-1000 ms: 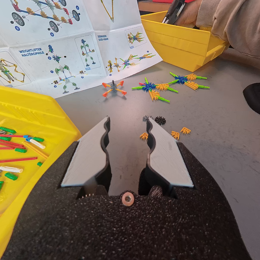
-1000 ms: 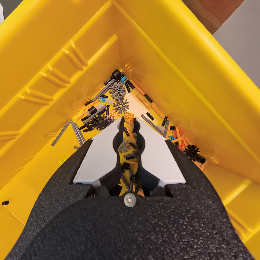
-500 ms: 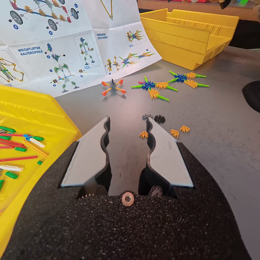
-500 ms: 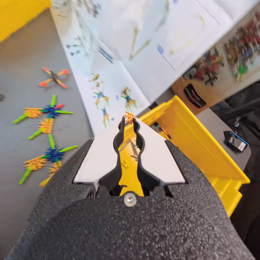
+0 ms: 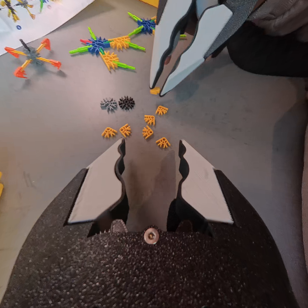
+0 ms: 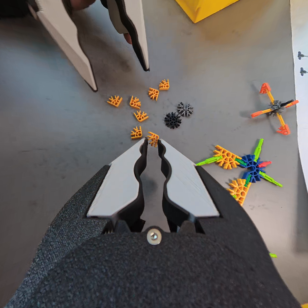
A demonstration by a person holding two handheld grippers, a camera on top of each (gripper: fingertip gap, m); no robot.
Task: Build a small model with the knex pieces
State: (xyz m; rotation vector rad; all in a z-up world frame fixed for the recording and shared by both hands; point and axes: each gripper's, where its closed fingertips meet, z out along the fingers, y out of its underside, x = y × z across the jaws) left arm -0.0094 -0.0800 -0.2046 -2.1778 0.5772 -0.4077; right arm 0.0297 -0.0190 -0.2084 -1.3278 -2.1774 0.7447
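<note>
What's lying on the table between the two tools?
Six loose orange connector pieces lie scattered on the grey table between the left tool and the right tool, which pinches a seventh piece. Both wrist views show it.

Black foam gripper (image 6: 152, 140), grey fingers (image 6: 120, 183), silver screw (image 6: 154, 237)

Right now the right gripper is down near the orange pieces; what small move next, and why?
Probably open the right gripper and lift off: it pinches an orange connector at the table, beside six loose ones. The left gripper hangs open.
</note>
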